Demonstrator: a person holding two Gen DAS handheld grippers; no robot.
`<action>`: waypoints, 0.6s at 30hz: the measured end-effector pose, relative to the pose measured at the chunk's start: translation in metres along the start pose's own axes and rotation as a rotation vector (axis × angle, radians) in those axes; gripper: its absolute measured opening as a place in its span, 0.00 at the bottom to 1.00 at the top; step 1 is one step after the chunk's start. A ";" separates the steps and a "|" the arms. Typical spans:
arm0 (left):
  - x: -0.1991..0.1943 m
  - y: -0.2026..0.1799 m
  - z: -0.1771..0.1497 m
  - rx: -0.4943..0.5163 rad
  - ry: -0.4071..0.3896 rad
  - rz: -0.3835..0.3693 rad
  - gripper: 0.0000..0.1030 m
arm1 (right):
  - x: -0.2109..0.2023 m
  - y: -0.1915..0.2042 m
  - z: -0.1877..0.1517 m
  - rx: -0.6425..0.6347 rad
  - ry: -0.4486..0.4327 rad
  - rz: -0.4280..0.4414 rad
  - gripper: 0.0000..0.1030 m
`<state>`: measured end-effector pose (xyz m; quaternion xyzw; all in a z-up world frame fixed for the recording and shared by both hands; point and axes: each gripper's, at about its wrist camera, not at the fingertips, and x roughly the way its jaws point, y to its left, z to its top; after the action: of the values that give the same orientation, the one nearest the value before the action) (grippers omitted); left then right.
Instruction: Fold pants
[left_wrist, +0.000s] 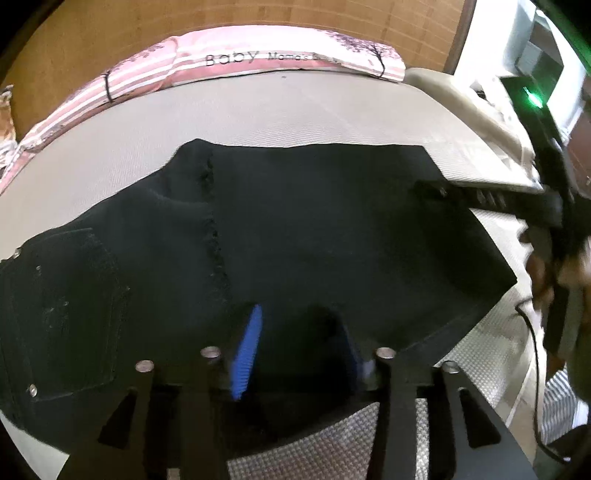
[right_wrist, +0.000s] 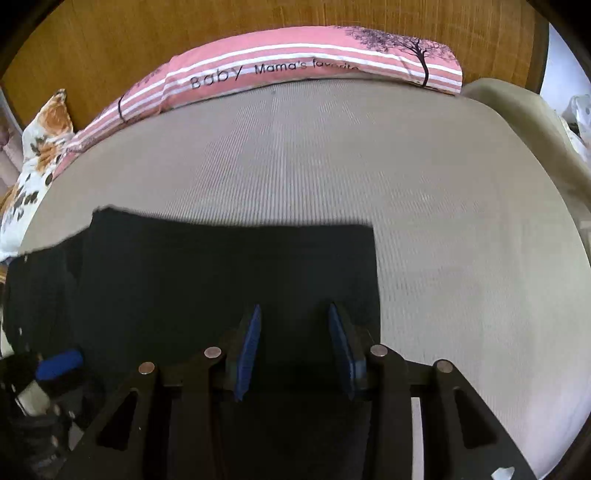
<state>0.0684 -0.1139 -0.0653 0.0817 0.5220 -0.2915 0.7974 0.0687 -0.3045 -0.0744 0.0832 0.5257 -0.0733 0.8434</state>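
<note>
Black pants lie folded flat on a grey bed, waist and back pocket to the left. My left gripper is open, its blue pads over the near edge of the pants. My right gripper is open over the right end of the pants. In the left wrist view the right gripper reaches onto the pants from the right. In the right wrist view the left gripper's blue pad shows at the lower left.
A pink striped pillow lies along the far edge against a wooden headboard. A floral cloth is at the far left. A beige cushion and white furniture stand at the right.
</note>
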 end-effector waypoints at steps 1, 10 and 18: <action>-0.002 0.000 0.000 -0.001 -0.003 0.009 0.48 | -0.003 0.002 -0.005 -0.001 0.000 -0.003 0.35; -0.031 0.018 -0.013 -0.057 -0.052 0.103 0.57 | -0.021 0.020 -0.037 0.038 0.051 0.049 0.39; -0.066 0.060 -0.027 -0.215 -0.091 0.091 0.60 | -0.026 0.063 -0.050 -0.027 0.088 0.095 0.42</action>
<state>0.0614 -0.0282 -0.0296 0.0058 0.5093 -0.2008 0.8368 0.0267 -0.2307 -0.0691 0.0998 0.5587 -0.0221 0.8230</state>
